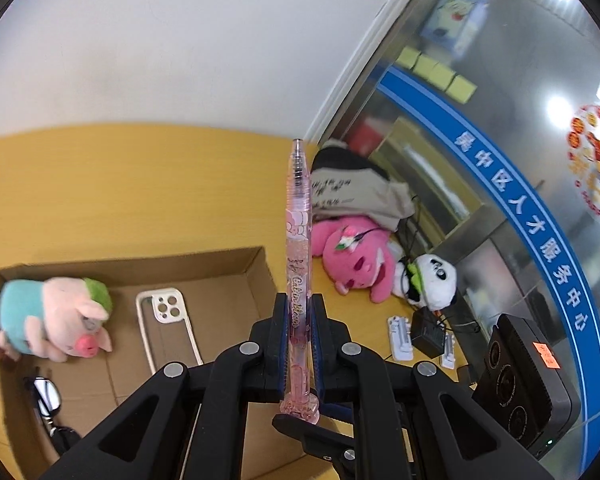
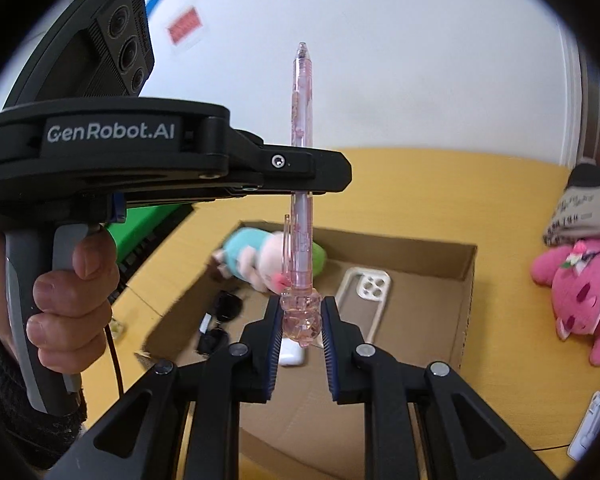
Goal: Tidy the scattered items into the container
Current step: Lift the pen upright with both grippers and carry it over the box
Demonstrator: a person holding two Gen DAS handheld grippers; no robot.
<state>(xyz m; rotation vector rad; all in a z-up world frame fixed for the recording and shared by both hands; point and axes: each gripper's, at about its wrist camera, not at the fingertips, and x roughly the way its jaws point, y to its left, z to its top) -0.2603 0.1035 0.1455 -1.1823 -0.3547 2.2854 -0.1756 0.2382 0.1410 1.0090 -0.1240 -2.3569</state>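
Observation:
A clear pink pen (image 1: 298, 208) with a bear-shaped end stands upright above the open cardboard box (image 1: 204, 264). My left gripper (image 1: 300, 300) is shut on its barrel. In the right wrist view my right gripper (image 2: 302, 304) is shut on the bear end of the same pen (image 2: 302, 92), while the left gripper (image 2: 326, 172) reaches in from the left, held by a hand (image 2: 72, 304). The box (image 2: 420, 256) holds a pig plush (image 2: 256, 256), a white phone case (image 2: 364, 284), dark glasses (image 2: 220, 320) and a small white case (image 2: 292, 354).
On the yellow table right of the box lie a pink plush (image 1: 356, 256), a panda plush (image 1: 432, 280), a folded cloth bag (image 1: 352, 192), a black charger (image 1: 428, 334) with white clips (image 1: 400, 338), and a black camera unit (image 1: 520, 380). A glass wall runs behind them.

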